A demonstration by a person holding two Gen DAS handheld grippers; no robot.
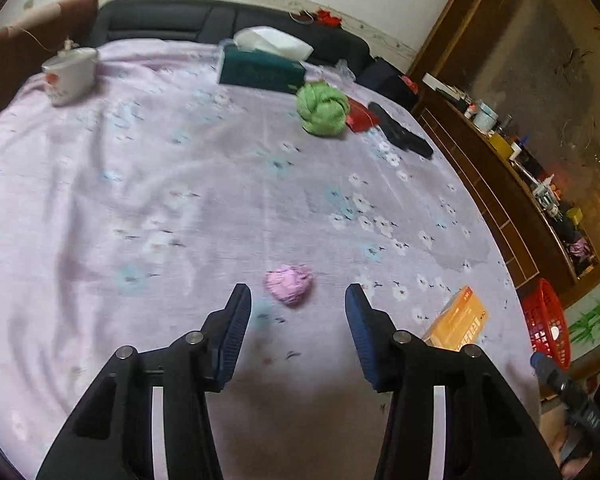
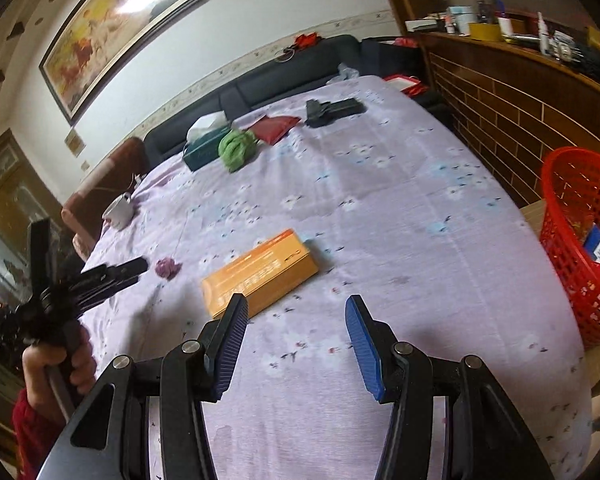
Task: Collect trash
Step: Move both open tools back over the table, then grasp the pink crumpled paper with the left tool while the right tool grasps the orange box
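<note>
Two grippers, both wide, both empty. Left gripper (image 1: 298, 300) just short of pink wad (image 1: 289, 283), wad at 12 o'clock. Push forward, straddle wad, press onto cloth (image 1: 140, 184), squeeze gently. Bin (image 2: 580, 240) at 2 o'clock of right gripper (image 2: 296, 312).

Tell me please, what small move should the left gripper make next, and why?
Probably ease the left gripper a little forward and down, then close on the crumpled pink paper ball. Its jaws stand open and empty, and the ball lies on the lilac flowered cloth just ahead of the fingertips, roughly centred between them. The red plastic basket waits at the right.
</note>
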